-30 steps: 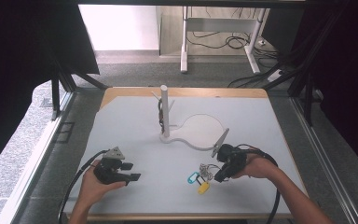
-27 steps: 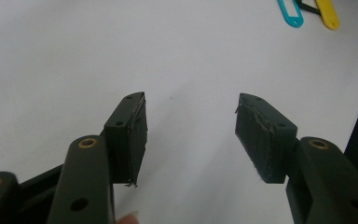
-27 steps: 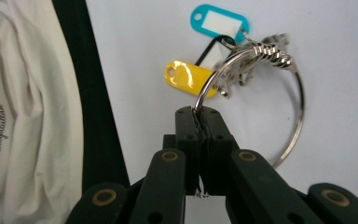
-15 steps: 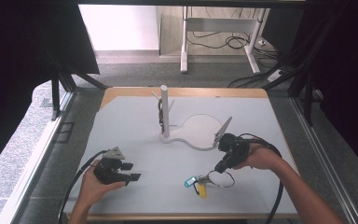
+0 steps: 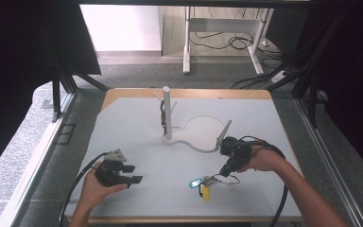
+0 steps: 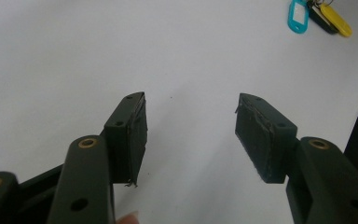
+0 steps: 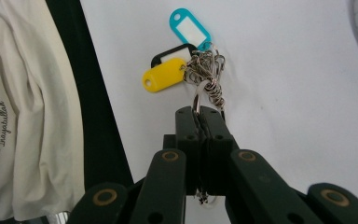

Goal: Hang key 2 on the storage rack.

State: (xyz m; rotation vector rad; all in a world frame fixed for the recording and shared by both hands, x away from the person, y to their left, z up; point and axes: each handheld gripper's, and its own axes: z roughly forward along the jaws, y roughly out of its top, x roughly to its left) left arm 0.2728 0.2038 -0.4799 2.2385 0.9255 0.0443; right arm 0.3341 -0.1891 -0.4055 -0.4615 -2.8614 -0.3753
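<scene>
On the white desk (image 5: 137, 127), near its front edge, the right gripper (image 5: 226, 169) has its jaws pressed together on the metal ring of a bunch of keys (image 5: 202, 183). In the right gripper view the ring (image 7: 198, 100) disappears between the closed jaws, while the chain links and three tags fan out beyond them: a teal tag (image 7: 189, 28), a yellow tag (image 7: 164, 75) and a black-framed tag (image 7: 168, 54) partly under the yellow one. The tags lie on the desk surface.

The left gripper (image 5: 131, 174) sits well apart at the front left, jaws spread wide with nothing between them; its own view shows bare desk ahead and the keys far off at the upper right.

Behind the keys stands a white stand (image 5: 167, 113) with an upright post on a rounded flat base (image 5: 203, 132); the right gripper is just beside the front edge of that base.
</scene>
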